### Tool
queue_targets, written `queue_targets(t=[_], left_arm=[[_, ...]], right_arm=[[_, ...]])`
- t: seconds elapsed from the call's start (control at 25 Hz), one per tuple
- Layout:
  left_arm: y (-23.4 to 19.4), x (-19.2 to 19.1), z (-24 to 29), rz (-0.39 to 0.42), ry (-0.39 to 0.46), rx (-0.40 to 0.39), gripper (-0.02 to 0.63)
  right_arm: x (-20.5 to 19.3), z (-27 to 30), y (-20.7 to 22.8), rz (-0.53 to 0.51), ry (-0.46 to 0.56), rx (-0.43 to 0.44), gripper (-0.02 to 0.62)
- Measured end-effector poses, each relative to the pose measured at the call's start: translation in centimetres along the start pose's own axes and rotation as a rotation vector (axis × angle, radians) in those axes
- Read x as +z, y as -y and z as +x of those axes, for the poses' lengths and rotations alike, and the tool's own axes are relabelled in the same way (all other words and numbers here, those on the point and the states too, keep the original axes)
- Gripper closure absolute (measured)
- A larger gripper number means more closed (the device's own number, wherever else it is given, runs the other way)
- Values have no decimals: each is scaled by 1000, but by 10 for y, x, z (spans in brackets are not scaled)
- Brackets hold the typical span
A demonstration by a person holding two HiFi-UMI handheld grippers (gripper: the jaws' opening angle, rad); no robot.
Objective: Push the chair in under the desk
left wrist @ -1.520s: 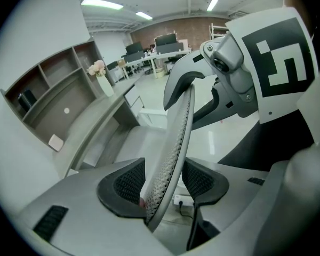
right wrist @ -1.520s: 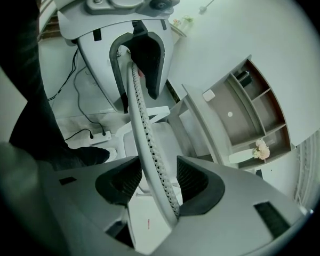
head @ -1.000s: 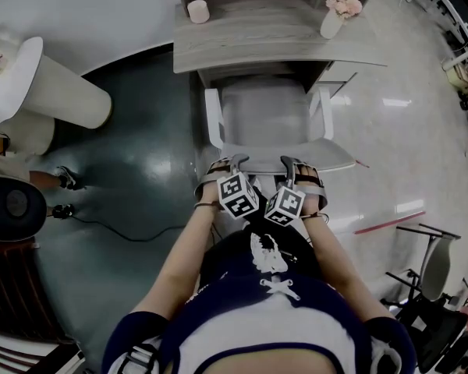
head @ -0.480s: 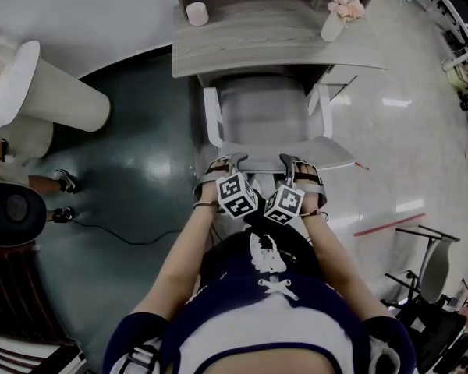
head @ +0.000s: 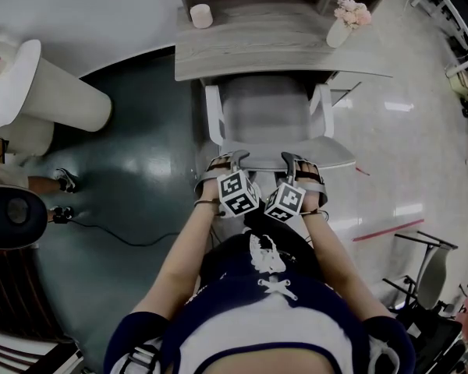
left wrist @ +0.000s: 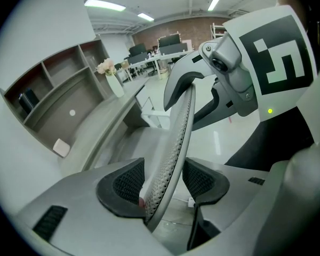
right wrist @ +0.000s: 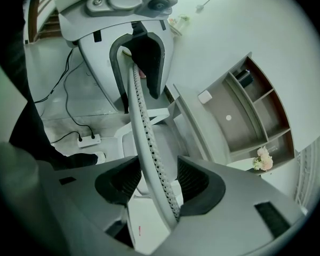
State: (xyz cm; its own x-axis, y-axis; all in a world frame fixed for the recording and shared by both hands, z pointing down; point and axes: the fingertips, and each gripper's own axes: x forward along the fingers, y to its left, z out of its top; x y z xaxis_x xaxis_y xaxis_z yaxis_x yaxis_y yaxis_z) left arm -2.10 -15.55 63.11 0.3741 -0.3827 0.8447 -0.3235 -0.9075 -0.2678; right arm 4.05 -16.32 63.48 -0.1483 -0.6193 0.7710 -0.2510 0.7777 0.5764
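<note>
A grey office chair (head: 265,115) with white armrests faces the wooden desk (head: 281,49), the front of its seat under the desk's edge. Its mesh backrest (head: 261,156) is nearest me. My left gripper (head: 232,160) and right gripper (head: 290,160) sit side by side on the backrest's top rim. In the left gripper view the backrest (left wrist: 176,137) runs between the pads of the left gripper (left wrist: 162,188), shut on it. The right gripper (right wrist: 152,183) likewise holds the backrest's rim (right wrist: 144,127), with the left gripper (right wrist: 136,52) farther along it.
On the desk stand a small cup (head: 201,15) and a vase of pink flowers (head: 343,22), under open shelves. A white pedestal table (head: 58,92) stands at the left, near a person's shoes (head: 62,181) and a floor cable (head: 125,236). Another chair (head: 429,267) is at the right.
The desk now sits slightly nearer to my grippers and a little less of the seat shows. Both grippers keep their hold on the backrest.
</note>
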Motion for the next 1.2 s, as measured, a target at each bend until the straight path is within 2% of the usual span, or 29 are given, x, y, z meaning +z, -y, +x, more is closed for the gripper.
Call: queue_targets(t=[1.2], left_arm=[[-39,6,14,-9,-7,-1,380]], right_arm=[[7,27,34,-18,10,-12,405]])
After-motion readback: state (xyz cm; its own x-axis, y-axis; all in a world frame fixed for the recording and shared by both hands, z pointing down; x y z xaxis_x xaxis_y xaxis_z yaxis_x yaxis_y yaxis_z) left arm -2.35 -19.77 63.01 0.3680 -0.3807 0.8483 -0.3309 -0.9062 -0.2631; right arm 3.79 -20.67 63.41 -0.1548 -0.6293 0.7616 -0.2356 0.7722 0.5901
